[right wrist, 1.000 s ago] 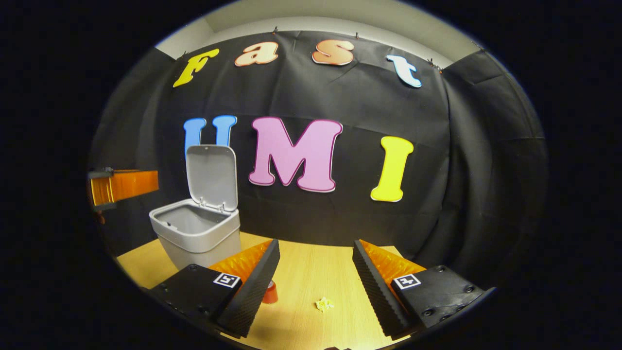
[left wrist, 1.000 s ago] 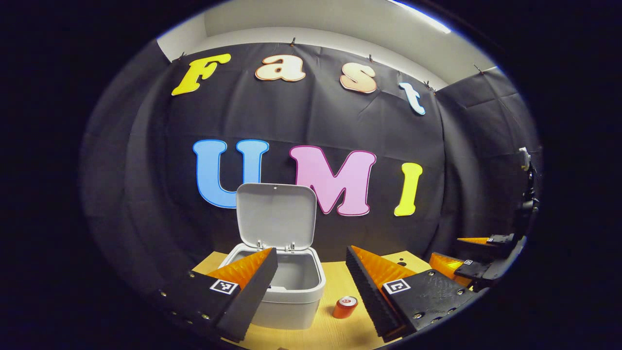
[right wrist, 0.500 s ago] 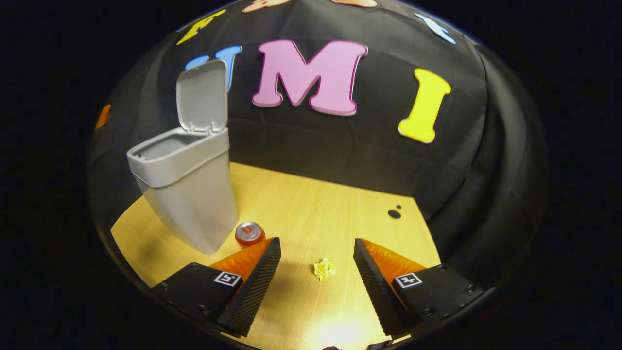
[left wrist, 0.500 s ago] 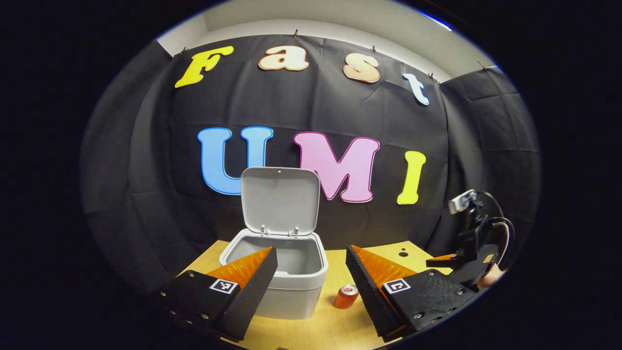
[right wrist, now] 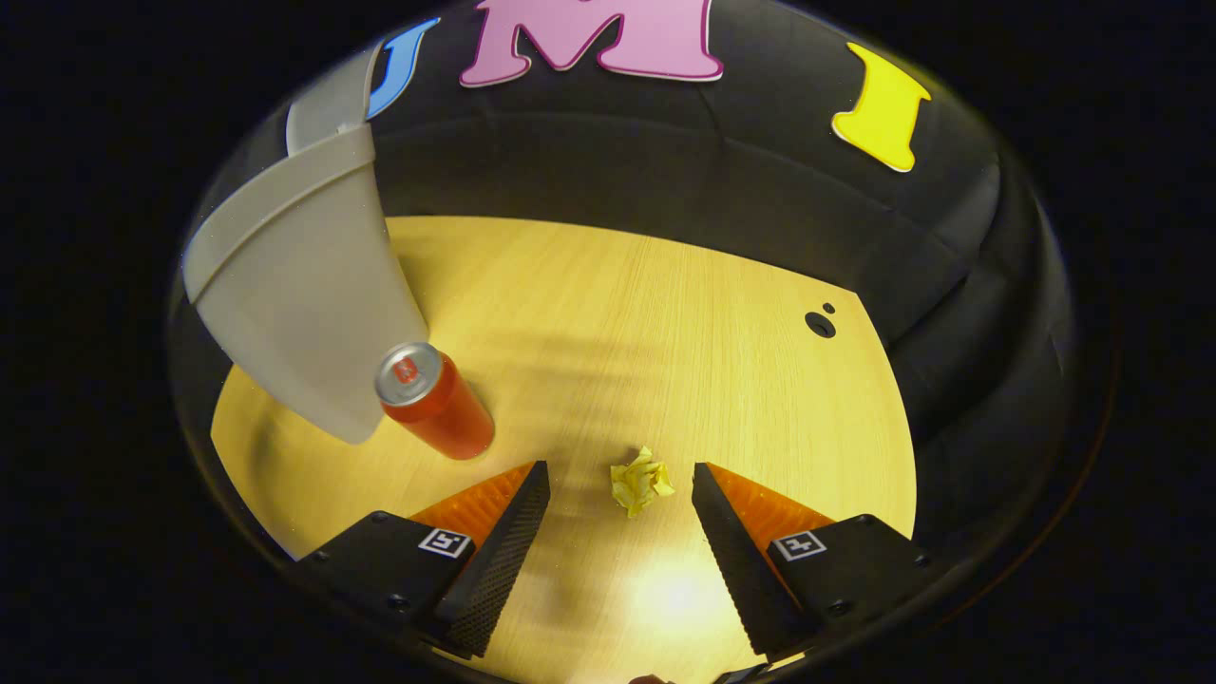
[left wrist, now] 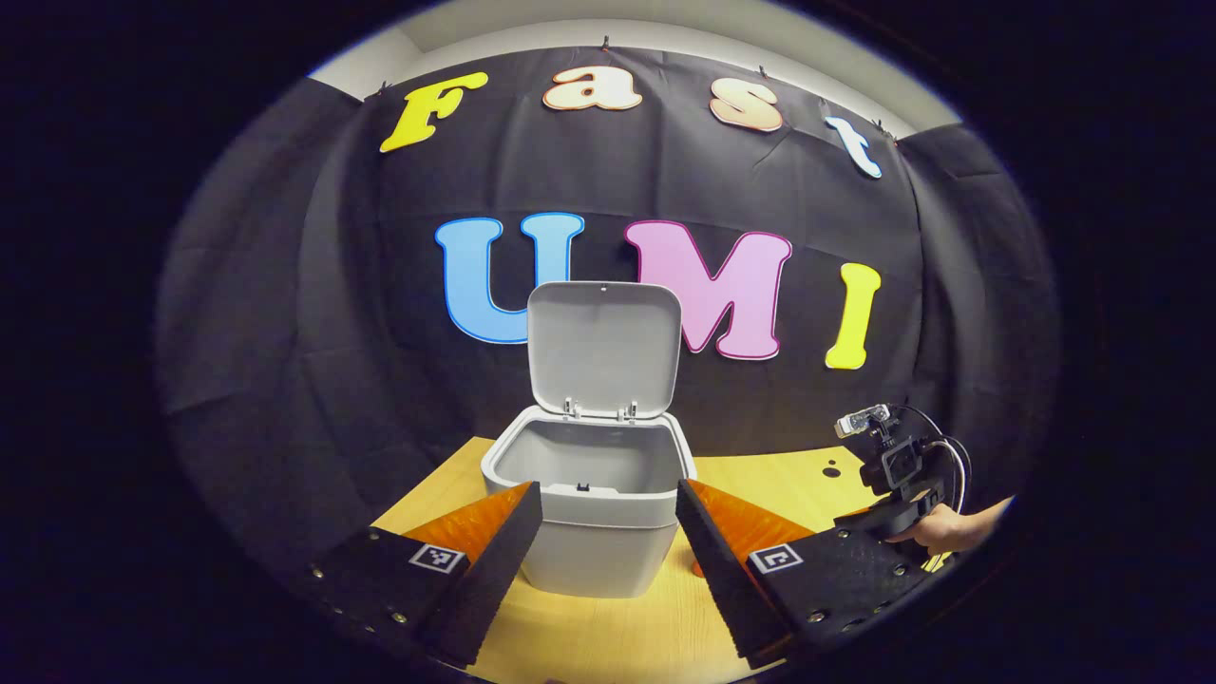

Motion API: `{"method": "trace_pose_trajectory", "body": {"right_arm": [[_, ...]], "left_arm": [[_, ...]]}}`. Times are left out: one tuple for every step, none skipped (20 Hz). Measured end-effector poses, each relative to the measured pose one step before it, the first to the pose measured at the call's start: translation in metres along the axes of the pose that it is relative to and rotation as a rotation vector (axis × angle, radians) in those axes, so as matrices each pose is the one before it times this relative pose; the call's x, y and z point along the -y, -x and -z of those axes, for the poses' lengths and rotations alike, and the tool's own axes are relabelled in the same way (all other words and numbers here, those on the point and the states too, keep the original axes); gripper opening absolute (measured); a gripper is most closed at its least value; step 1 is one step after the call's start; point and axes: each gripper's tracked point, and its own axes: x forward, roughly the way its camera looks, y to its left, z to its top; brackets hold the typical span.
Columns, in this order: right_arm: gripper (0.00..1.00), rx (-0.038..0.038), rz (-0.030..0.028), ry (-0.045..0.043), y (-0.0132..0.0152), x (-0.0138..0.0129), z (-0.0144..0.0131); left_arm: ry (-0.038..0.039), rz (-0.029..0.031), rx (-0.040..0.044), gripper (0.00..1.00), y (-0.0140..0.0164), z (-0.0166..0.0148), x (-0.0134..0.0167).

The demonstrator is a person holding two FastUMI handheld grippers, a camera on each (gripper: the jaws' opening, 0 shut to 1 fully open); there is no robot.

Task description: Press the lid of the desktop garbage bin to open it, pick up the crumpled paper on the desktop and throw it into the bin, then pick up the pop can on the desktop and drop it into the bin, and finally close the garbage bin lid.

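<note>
The grey garbage bin (left wrist: 589, 518) stands on the wooden desktop with its lid (left wrist: 604, 347) swung up. My left gripper (left wrist: 608, 499) is open and empty, hovering in front of the bin. In the right gripper view the bin (right wrist: 294, 285) is at the left, and an upright red pop can (right wrist: 432, 404) stands by its base. A small yellow crumpled paper (right wrist: 638, 482) lies on the desk between the fingers of my open right gripper (right wrist: 619, 483), which points down over it. Farther right in the left gripper view, a hand (left wrist: 945, 527) holds the right gripper's body (left wrist: 898, 475).
The wooden desktop (right wrist: 655, 313) has a small dark hole (right wrist: 819, 325) near its far right edge. Black cloth walls close the desk at the back and sides.
My right gripper has tilted down and come lower over the crumpled paper, which now sits between its fingers. My left gripper has drifted, so the bin now sits centred between its fingers.
</note>
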Motion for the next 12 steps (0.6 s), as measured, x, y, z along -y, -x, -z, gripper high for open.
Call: {"method": "trace_pose_trajectory", "body": {"right_arm": [[0.99,-0.03067,0.00153,0.00237,-0.00913,0.00094,0.00541],[0.98,-0.0222,-0.006,-0.00701,-0.00603,0.00017,0.0031],[0.99,-0.01381,-0.00822,-0.00673,-0.00496,0.00073,0.00115],[0.99,-0.01962,-0.00343,-0.00726,-0.00437,0.00287,0.00176],[0.99,-0.02135,-0.00273,-0.01475,-0.00546,0.00194,0.00378],[0.99,-0.01878,-0.01535,-0.01895,-0.00565,-0.00119,0.00239],[0.99,-0.01906,-0.00853,-0.01438,-0.00747,-0.00093,0.00301],[0.99,-0.01375,0.00029,-0.00555,-0.0056,0.00164,0.00152],[0.99,-0.01,-0.00073,-0.00056,-0.00399,0.00076,0.00071],[0.99,-0.01373,-0.00244,0.00091,-0.00317,-0.00016,0.00132],[0.99,-0.00971,-0.00472,0.00189,-0.00306,-0.0009,0.00178],[0.99,-0.0124,-0.00114,0.00484,-0.00254,-0.00044,0.00267]], "left_arm": [[-0.00847,-0.00373,-0.01018,0.93,0.00032,0.00299,0.00106],[-0.00395,-0.00402,-0.00662,0.93,0.00029,0.00165,0.00108],[-0.00013,-0.00474,-0.0069,0.93,0.00059,0.00179,0.00093],[0.00391,-0.003,-0.0046,0.93,0.00082,0.00033,0.00165],[0.00548,-0.00086,-0.002,0.93,0.00107,0.00142,0.00149],[0.00244,-0.00199,-0.00453,0.93,0.00033,0.0012,0.00157],[-0.00011,-0.00195,-0.00505,0.93,0.00049,0.00316,0.00147],[-0.00213,-0.00306,-0.0042,0.93,0.0007,0.00079,-0.00017],[-0.00162,-0.00297,-0.00345,0.93,0.00055,0.00115,-0.00016],[-0.00019,-0.00272,-0.00454,0.93,-0.0002,0.00111,0.00072],[0.00072,-0.00258,-0.00443,0.93,-0.00077,0.00097,-0.00085],[0.00086,-0.00365,-0.00539,0.93,-0.00052,0.00147,-0.00024]]}}
